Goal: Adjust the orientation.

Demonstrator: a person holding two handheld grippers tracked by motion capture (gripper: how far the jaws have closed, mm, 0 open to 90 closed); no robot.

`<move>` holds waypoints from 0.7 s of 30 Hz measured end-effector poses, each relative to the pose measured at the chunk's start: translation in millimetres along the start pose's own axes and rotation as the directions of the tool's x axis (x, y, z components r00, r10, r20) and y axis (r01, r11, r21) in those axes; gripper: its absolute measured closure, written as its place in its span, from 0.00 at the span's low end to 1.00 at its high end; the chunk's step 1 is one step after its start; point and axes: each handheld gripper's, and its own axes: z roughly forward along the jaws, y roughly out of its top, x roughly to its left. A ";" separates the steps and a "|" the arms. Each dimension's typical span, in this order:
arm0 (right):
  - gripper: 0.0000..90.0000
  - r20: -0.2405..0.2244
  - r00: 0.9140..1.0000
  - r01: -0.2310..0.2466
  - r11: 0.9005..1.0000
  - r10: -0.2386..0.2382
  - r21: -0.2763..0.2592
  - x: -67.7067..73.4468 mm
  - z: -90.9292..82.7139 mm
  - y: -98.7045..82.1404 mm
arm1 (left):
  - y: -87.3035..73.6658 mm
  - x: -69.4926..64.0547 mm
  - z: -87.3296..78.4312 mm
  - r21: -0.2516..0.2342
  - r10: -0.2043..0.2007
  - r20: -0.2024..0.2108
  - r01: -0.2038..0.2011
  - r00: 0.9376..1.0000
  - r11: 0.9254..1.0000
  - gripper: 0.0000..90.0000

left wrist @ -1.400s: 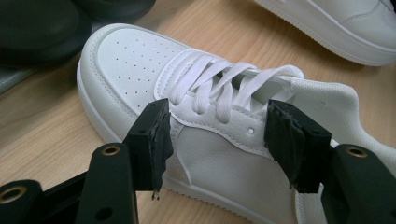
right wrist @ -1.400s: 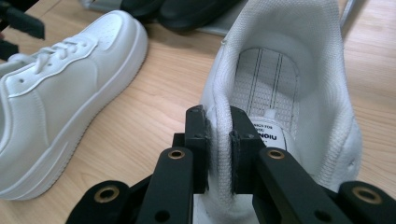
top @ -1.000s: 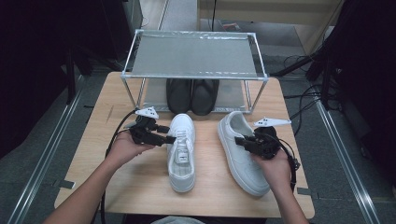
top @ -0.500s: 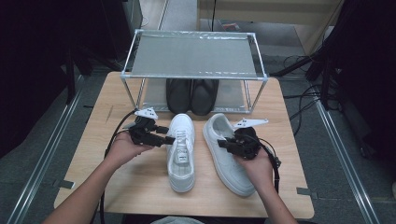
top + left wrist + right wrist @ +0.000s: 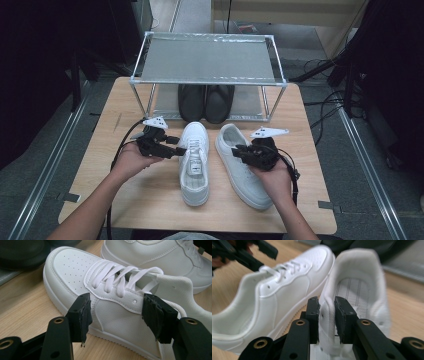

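Wooden table (image 5: pixel 150 200), metal rack (image 5: pixel 207 57), grey floor (image 5: pixel 45 165).

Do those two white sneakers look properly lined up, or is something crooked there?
The right white sneaker sits askew: its toe angles toward the left white sneaker, which lies straight. The right tongs pinch its collar wall, jaws just loosening. The black shoes under the rack sit neatly paired.

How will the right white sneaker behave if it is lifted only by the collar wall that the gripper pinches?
The right white sneaker probably hangs toe-down, since the right gripper pinches only one collar wall. That padded wall looks soft, so it may fold. The smooth upper could slip.
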 end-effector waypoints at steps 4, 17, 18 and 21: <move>0.84 0.003 1.000 -0.002 1.000 0.002 -0.024 0.4 -18.9 -3.4 | 0.8 -2.1 1.1 0.000 0.008 0.003 -0.008 1.000 1.000 0.45; 1.00 -0.039 0.999 0.019 0.999 -0.017 0.045 13.0 -12.1 -29.3 | 2.8 -0.9 1.7 -0.006 0.006 0.000 -0.006 1.000 1.000 0.45; 1.00 -0.040 0.999 0.013 0.998 -0.011 0.054 12.9 -10.2 -30.2 | 3.0 -0.9 1.6 -0.005 0.009 -0.001 -0.009 1.000 1.000 0.45; 1.00 -0.053 0.999 0.012 0.996 -0.007 0.088 13.1 -3.4 -34.5 | 3.7 -1.9 1.2 -0.012 0.011 0.003 -0.011 1.000 1.000 0.45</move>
